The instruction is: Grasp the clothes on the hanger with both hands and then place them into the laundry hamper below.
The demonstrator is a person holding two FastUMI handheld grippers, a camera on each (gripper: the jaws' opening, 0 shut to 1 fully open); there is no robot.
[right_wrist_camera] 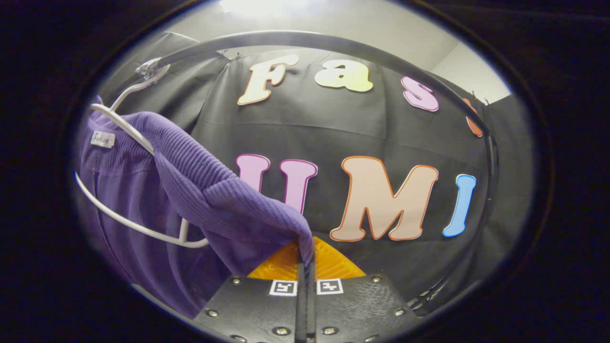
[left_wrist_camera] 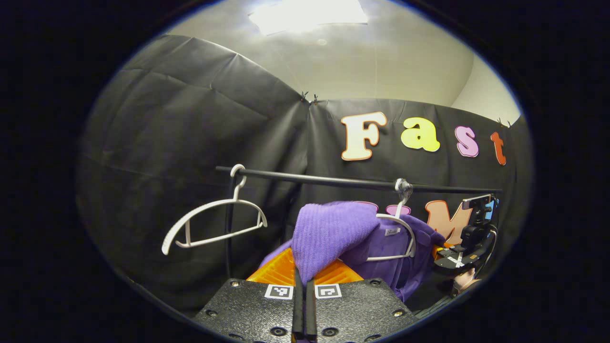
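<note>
So both grippers have a bite of the purple sweater [left_wrist_camera: 333,233], one on each shoulder, which makes sense because you need to lift both sides off the white hanger [left_wrist_camera: 402,233] at once or it just snags. In the left gripper view, the left gripper [left_wrist_camera: 304,286] has its fingers pressed together with a fold of the knit pinched between them, and the fabric bunches up right above the tips and drapes away toward the hanger. Farther right in that same view you can see the other gripper and a bit of the hand holding it. In the right gripper view, the right gripper [right_wrist_camera: 305,267] is doing the same thing: fingers closed tight on the end of the ribbed shoulder, cloth stretched from the tips back up and left to the hanger [right_wrist_camera: 138,209]. The sweater is still mostly on the hanger, which hangs from the black rail [left_wrist_camera: 333,181], and the neck label sits near the hook. There's also an empty hanger [left_wrist_camera: 214,224] further left on the rail. My guess is the next bit is pulling up and outward to clear the hanger arms. The hamper is somewhere below, I can't see it here.
</note>
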